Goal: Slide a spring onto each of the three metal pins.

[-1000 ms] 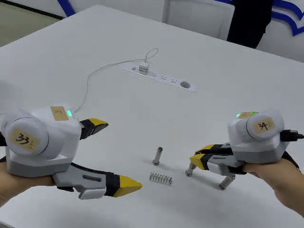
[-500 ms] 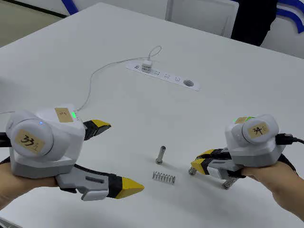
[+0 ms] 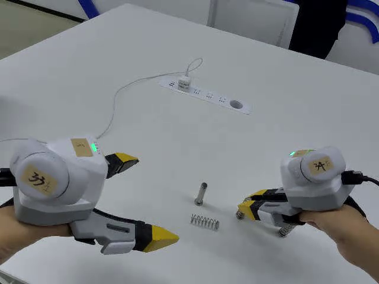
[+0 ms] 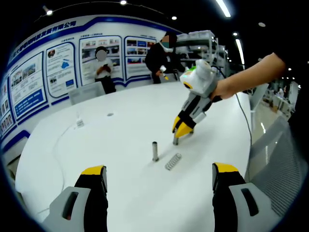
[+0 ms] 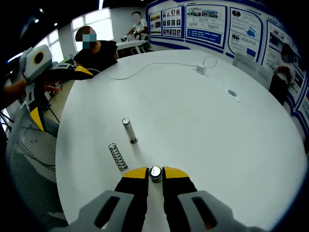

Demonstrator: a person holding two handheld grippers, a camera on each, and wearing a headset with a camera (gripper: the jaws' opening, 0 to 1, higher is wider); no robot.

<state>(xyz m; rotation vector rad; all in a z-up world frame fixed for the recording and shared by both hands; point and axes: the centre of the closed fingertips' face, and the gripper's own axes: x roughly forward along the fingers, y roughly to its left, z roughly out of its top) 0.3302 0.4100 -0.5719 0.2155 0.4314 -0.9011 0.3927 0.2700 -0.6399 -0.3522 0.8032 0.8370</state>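
bare pin (image 3: 201,193): upright on the desk (image 3: 148,59), shaft uncovered.
loose spring (image 3: 205,222): flat on the desk just beside the bare pin, on the person's side, not touching it.
right claw (image 3: 247,210): right of the bare pin, low over the desk, tips drawn together on the head of a second pin (image 5: 155,172). Coils show on that pin below the tips.
third pin (image 3: 285,229): further right of the bare pin, under the right claw's body, coils around it, partly hidden.
left claw (image 3: 142,199): left of the bare pin and well apart from it, tips spread wide with nothing between them, aimed toward the bare pin and loose spring.
hands: left hand (image 3: 18,228) and right hand (image 3: 334,228) each wrap a grip from below.
labels: handwritten stickers, left unit looks like "33", right like "24"; neither is a sure read.
power strip (image 3: 207,95): well beyond the bare pin, white plug at one end, cable (image 3: 121,94) running off toward the left claw.
wall boards (image 4: 63,63): text too small to read.
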